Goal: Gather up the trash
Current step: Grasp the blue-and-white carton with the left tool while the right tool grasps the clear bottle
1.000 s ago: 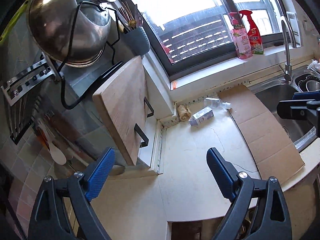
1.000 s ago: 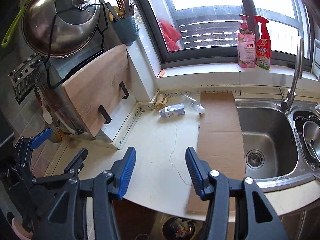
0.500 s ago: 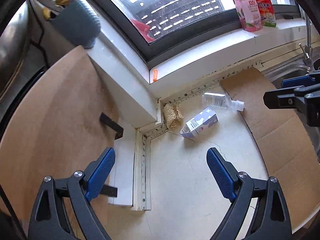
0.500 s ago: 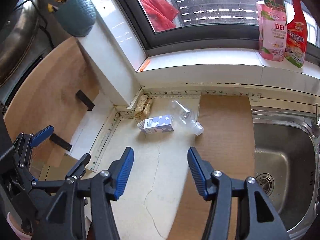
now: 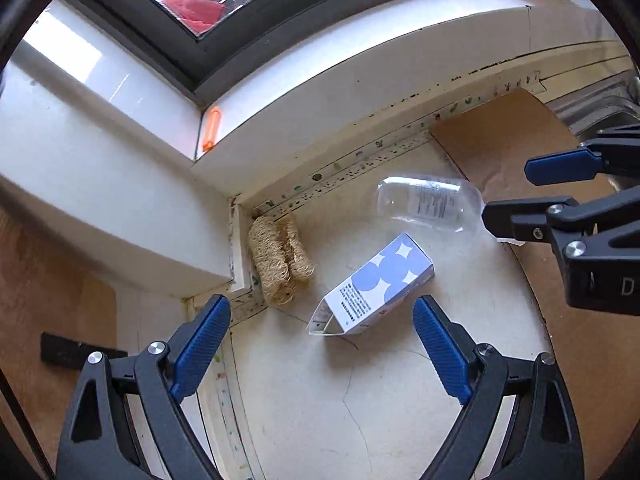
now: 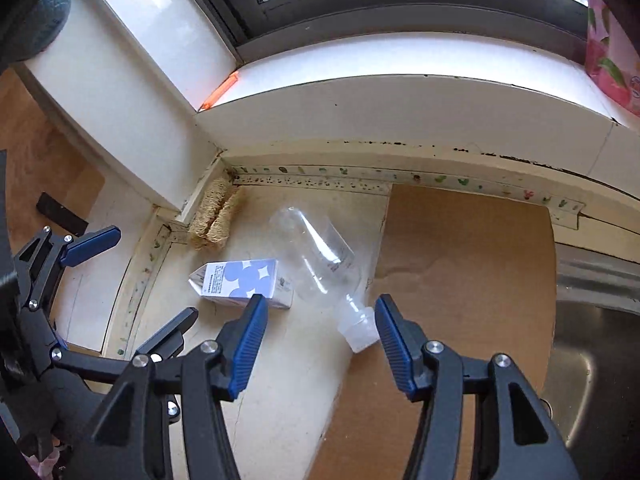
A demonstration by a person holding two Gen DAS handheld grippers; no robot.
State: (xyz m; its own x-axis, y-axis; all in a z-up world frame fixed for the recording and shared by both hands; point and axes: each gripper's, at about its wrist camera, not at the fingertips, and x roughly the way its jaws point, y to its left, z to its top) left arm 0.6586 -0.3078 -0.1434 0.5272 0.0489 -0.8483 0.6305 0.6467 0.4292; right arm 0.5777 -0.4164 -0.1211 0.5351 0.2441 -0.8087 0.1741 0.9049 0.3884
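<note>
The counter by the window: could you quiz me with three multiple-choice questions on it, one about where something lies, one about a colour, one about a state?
1. Where does the clear plastic bottle lie?
A. In the sink
B. On its side on the counter, beside the carton
C. Upright on the windowsill

2. What colour are the round shapes on the white carton?
A. Blue-violet
B. Green
C. Orange

3. What is the right claw doing?
A. Clamped on the carton
C. Lifting the bottle
B. Open, with the bottle's cap end between its fingers

Answers: 1 B, the bottle lies flat next to the carton. 2 A, the print shows blue-violet circles. 3 B, both pads stand clear of the cap.
</note>
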